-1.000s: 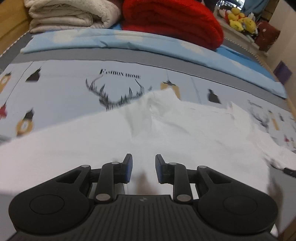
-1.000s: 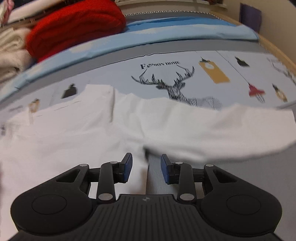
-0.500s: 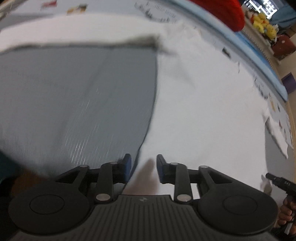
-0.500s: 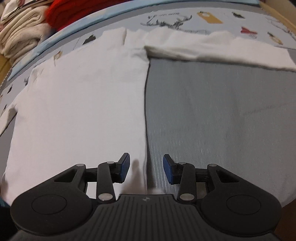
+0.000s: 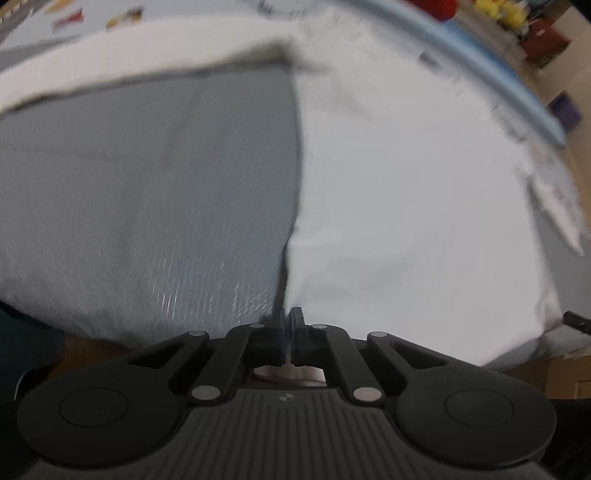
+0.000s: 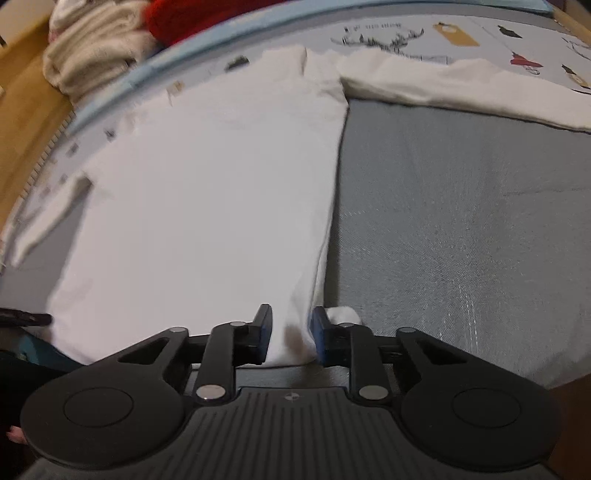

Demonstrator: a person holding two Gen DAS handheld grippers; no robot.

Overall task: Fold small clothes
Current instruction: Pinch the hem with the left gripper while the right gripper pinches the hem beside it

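The white cotton long-sleeved top [image 6: 207,206] is lying flat on the grey woven bedspread [image 6: 461,229], hem at the near edge of the bed, neck toward the far edge, one sleeve stretching across the far side. It is looking light, limp and easily creased, so it is likely asking for pinches at the hem corners or side seams, lifting both together to stop the body sagging.

The left tool [image 5: 289,325] is sitting with its jaws pressed nearly together on the hem corner at the near edge, a sliver of white cloth showing between them. The right tool [image 6: 290,334] is standing partly open, jaws straddling the opposite hem corner, cloth between them but not yet pinched, as far as I can judge.

The right wrist view is showing the sharper picture: the printed deer pattern [image 6: 388,38], the folded cream blanket [image 6: 96,55] and the red knit bundle [image 6: 192,14] at the far corner. The left wrist view is blurring, but it alone is showing the yellow plush toys [image 5: 498,11] beyond the bed.
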